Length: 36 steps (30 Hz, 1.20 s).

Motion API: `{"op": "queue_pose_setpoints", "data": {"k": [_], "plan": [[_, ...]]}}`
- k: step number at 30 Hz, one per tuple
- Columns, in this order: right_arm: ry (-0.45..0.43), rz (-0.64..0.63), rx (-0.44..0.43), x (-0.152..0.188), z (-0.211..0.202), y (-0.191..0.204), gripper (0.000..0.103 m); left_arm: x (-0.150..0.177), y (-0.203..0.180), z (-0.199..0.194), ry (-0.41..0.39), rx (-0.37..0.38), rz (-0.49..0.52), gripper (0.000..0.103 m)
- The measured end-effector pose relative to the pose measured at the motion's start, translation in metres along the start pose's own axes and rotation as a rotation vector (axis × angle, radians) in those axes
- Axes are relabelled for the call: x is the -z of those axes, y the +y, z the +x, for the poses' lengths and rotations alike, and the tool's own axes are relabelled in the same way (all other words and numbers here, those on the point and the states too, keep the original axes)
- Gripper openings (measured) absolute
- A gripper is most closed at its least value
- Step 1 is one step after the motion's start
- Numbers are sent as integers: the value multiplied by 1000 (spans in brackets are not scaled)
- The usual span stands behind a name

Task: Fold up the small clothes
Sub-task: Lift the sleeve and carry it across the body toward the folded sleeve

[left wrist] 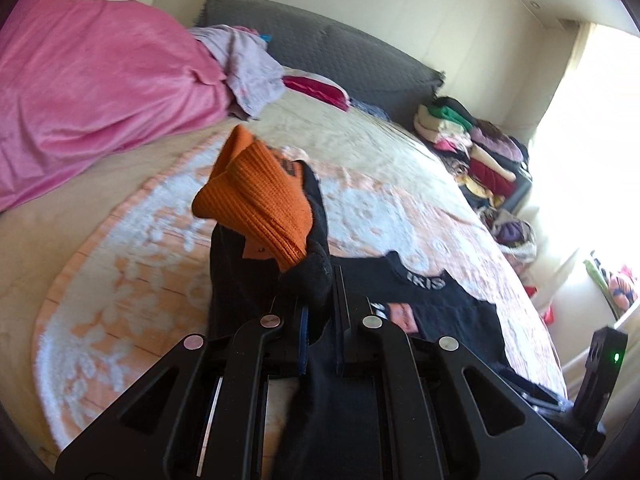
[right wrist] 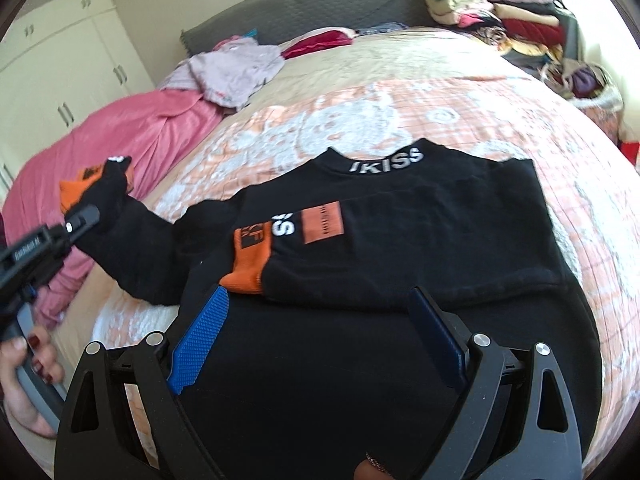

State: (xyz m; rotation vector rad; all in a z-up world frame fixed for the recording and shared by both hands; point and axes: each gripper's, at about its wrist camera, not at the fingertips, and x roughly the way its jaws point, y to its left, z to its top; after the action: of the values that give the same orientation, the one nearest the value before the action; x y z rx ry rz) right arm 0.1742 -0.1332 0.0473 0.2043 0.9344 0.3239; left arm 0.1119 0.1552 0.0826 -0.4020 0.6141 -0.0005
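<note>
A black sweatshirt with white collar lettering lies flat on the patterned bedspread. One sleeve lies folded across its chest, ending in an orange cuff. My left gripper is shut on the other sleeve just below its orange cuff and holds it lifted off the bed. The right wrist view shows that same left gripper at the left, held by a hand. My right gripper hovers open over the sweatshirt's lower half, nothing between its blue pads.
A pink blanket covers the bed's left side, with lilac clothes piled beside it. Stacked folded clothes sit at the far right by the grey headboard. A white wardrobe stands at the left.
</note>
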Motion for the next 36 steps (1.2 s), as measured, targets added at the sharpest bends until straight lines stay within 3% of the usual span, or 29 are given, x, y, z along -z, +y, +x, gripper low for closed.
{"op": "queue_pose_setpoints", "data": {"k": [4,23,25,26,27,30,36], "plan": [[-25,20,58,-1,-9,-17,90,11,-23,13,39,33,42,3],[-83,173,124,1,-38,-82,90,71,-98,66,231,122,218,4],[-88,182,131,0,-39,-85,90,76,-107,69,252,134,260,10],[-91,188,136,1,-40,-88,90,79,-110,71,260,147,276,21],[-92,192,138,1,-40,-91,90,82,-112,73,274,159,286,24],[-89,207,146,3,-39,-96,90,87,-114,74,303,183,299,29],[-51,194,117,6,-23,-88,90,83,-104,71,299,158,280,36]]}}
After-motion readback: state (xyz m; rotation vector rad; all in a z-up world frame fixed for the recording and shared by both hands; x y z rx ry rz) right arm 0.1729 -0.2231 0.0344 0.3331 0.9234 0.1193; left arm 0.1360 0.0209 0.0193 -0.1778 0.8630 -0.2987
